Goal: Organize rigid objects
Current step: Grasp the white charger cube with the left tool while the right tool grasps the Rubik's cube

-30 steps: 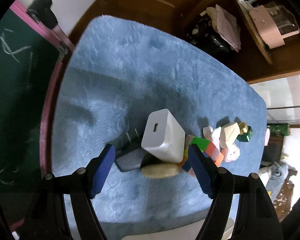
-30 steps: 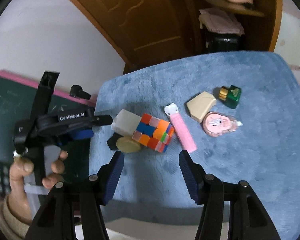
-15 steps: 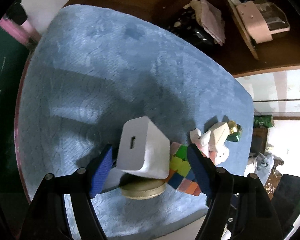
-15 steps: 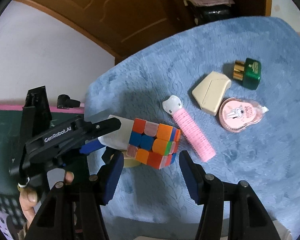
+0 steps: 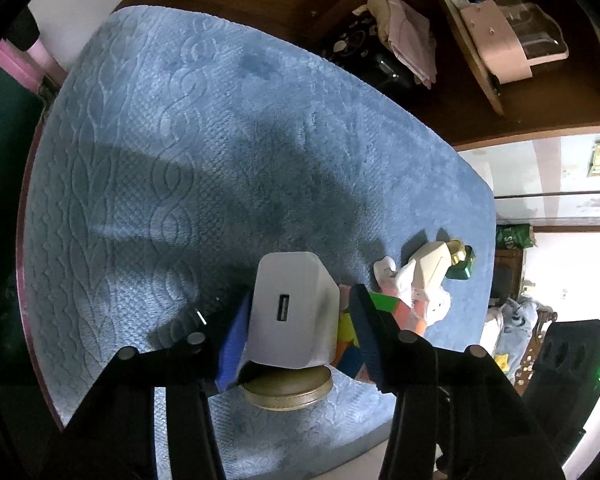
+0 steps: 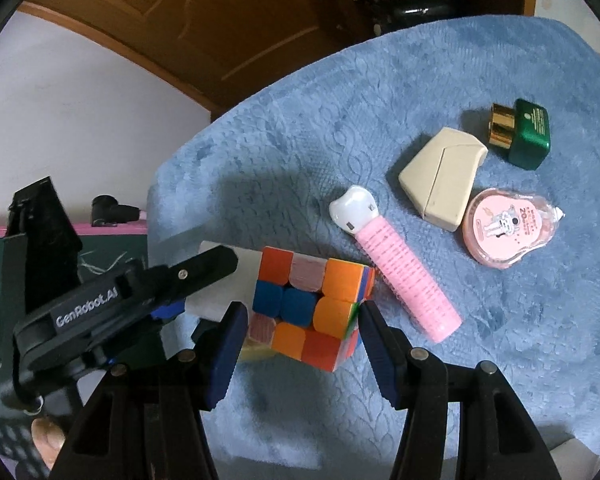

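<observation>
While the left tongs (image 5: 296, 328) clamp a white USB charger (image 5: 290, 312), the right tongs (image 6: 302, 344) stand spread around a multicoloured cube (image 6: 308, 312).

Left gripper (image 5: 296, 328) clamped; right gripper (image 6: 302, 328) parted, angled down.

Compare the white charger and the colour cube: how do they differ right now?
The white charger is plain white with one USB port showing; the colour cube is tiled in orange, red, blue and pink. The charger sits between the left claw fingers; the cube sits between the right claw fingers. Both are boxy, side by side on the blue mat.
</observation>
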Demonstrator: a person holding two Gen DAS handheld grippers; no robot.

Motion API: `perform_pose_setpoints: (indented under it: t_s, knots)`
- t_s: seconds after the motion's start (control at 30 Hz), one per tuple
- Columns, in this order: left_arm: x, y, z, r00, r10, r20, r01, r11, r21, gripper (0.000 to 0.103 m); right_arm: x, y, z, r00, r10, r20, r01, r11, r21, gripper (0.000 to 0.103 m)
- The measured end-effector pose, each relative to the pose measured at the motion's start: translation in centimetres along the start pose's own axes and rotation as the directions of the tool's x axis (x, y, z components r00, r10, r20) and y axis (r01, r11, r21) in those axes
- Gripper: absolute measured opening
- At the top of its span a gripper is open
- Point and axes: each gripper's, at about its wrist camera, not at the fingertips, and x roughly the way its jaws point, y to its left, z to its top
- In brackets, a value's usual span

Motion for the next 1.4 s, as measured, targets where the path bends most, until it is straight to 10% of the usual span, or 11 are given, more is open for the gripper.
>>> perform_pose_setpoints:
  t_s: [1.0, 1.4]
  knots:
    - [1.2, -6.3, -1.5, 0.989, 0.150, -0.003, -0.146, 0.965, 0.219, 0.052, -0.1, -1.5, -2.9, 0.996, -0.062, -0.059, 0.061, 0.998, -0.020, 0.061]
    - [4.2, -8.1, -3.8, 0.932, 0.356, 0.069, -0.360, 0.891, 0.276, 0.035, -1.3, -3.2, -4.4, 0.998, -0.045, -0.039, 0.043, 0.998, -0.041, 0.059]
